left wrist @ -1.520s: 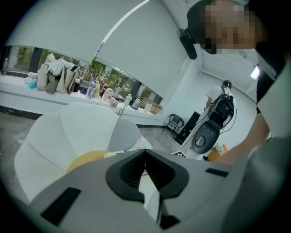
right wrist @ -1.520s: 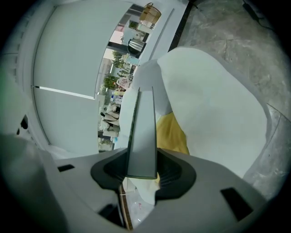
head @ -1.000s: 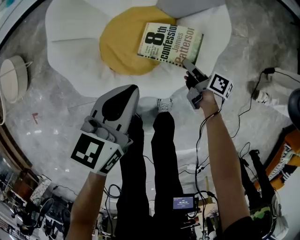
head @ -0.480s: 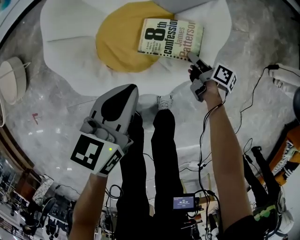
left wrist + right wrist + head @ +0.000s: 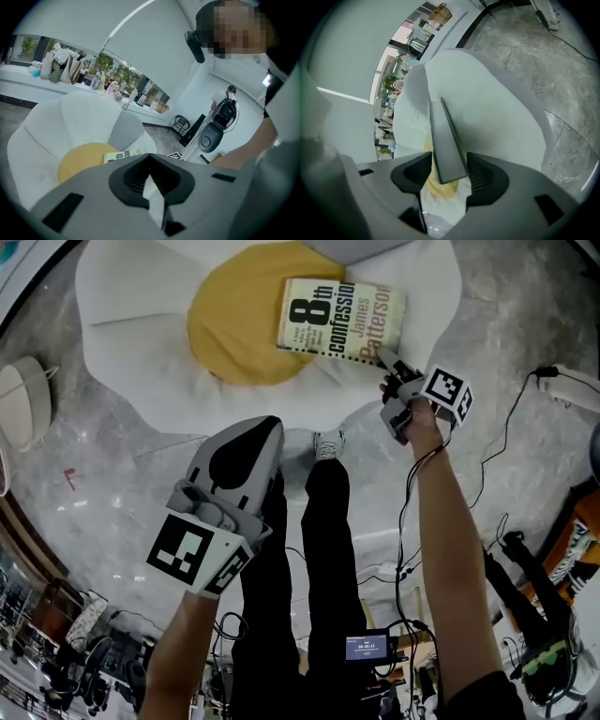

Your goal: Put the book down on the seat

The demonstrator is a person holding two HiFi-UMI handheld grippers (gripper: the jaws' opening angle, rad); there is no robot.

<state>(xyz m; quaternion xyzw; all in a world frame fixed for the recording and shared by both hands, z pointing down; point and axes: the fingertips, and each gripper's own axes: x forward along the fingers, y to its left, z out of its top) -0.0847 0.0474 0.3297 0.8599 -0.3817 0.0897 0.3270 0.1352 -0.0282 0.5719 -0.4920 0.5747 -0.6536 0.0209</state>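
The paperback book (image 5: 342, 318) lies cover up on the seat's yellow cushion (image 5: 234, 329), its right part over the white chair (image 5: 131, 296). My right gripper (image 5: 384, 360) is at the book's near right corner. In the right gripper view the book (image 5: 445, 140) stands edge-on between the jaws of that gripper (image 5: 449, 159); they are opening, with thin gaps beside the book. My left gripper (image 5: 265, 427) hangs shut and empty over the floor, near the chair's front. In the left gripper view the book (image 5: 123, 156) shows just beyond the shut gripper (image 5: 150, 157).
The person's black-trousered legs and a white shoe (image 5: 328, 446) stand between the grippers on the marble floor. Cables (image 5: 511, 427) and a power strip (image 5: 572, 385) lie at the right. A round white object (image 5: 23, 399) sits at the left edge.
The right gripper and the book shifted slightly away from me and to the right, then stayed still. The left gripper drifted a little to the right.
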